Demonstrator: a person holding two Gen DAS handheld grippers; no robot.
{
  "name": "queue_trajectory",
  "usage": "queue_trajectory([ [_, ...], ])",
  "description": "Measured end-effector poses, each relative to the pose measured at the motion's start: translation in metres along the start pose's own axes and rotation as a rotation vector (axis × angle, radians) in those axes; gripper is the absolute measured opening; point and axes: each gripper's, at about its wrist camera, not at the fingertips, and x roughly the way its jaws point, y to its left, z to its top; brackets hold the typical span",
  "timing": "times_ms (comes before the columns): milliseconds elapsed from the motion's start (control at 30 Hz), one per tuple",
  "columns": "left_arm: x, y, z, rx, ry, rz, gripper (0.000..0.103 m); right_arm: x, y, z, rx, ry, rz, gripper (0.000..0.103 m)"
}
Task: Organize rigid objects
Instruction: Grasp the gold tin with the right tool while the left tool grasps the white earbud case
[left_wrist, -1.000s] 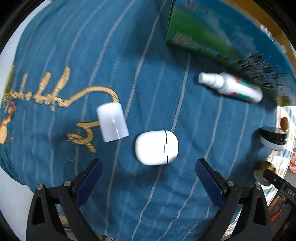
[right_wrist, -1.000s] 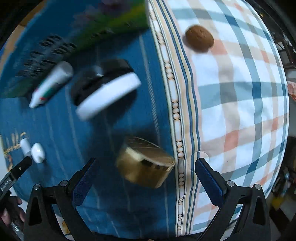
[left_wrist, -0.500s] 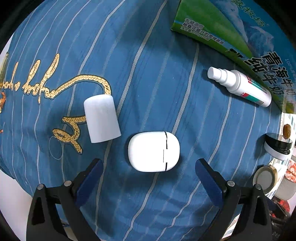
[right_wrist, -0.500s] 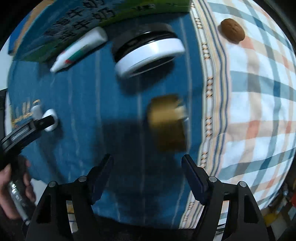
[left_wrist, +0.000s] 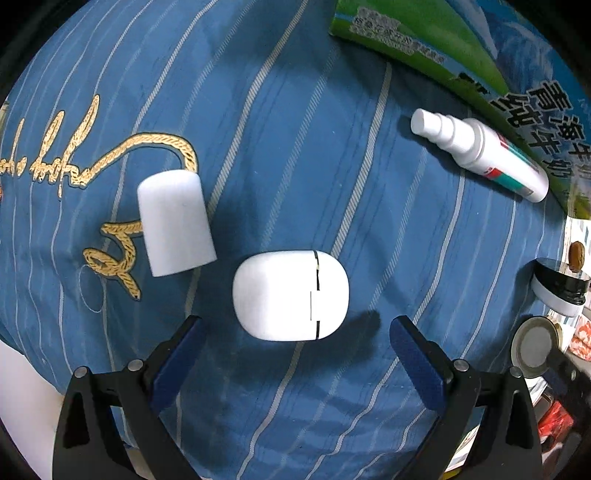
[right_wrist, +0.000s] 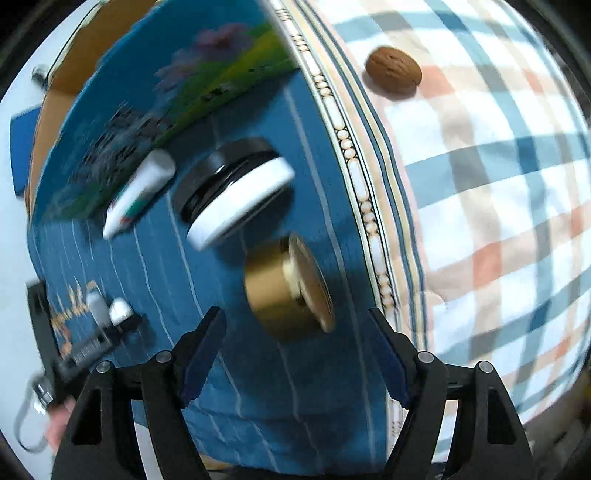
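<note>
In the left wrist view a white rounded case lies on the blue striped cloth, just ahead of my open, empty left gripper. A white cap lies to its left and a white spray bottle at the far right. In the right wrist view a gold tin lies on its side just ahead of my open, empty right gripper. A black and white jar lies beyond it, beside the spray bottle.
A green and blue carton lies along the cloth's far edge; it also shows in the right wrist view. A walnut rests on the plaid cloth to the right. The left gripper's body shows at lower left.
My left gripper has come closer to the white case. My right gripper has swung about over the gold tin, whose jaws narrowed half a second ago and are wide again now.
</note>
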Motion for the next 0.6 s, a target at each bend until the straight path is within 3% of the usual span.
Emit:
queue_trajectory([
  [100,0.003,-0.006,-0.003,0.019,-0.009,0.022,0.101,0.01,0.002,0.011,-0.021,0.002,-0.043,0.073],
  [133,0.004,-0.01,-0.004,0.026,-0.01,0.028,0.099,0.013,0.005,0.012,-0.034,0.005,-0.057,0.054],
  [167,0.006,-0.014,-0.005,0.039,-0.009,0.035,0.09,0.018,0.01,0.014,-0.056,0.013,-0.068,0.037],
  [200,0.007,-0.017,-0.007,0.053,-0.009,0.043,0.08,0.02,0.014,0.012,-0.076,0.013,-0.087,0.033],
  [233,0.007,-0.019,-0.01,0.06,-0.009,0.049,0.077,0.022,0.016,0.012,-0.092,0.012,-0.107,0.031],
  [467,0.002,-0.013,-0.022,0.046,-0.091,0.044,0.046,0.033,0.036,-0.007,-0.168,0.024,-0.187,0.029],
  [533,0.002,-0.012,-0.024,0.049,-0.094,0.044,0.042,0.039,0.045,-0.01,-0.185,0.022,-0.208,0.029],
  [600,-0.002,-0.013,-0.025,0.057,-0.11,0.06,0.02,0.044,0.054,-0.014,-0.203,0.017,-0.23,0.029],
])
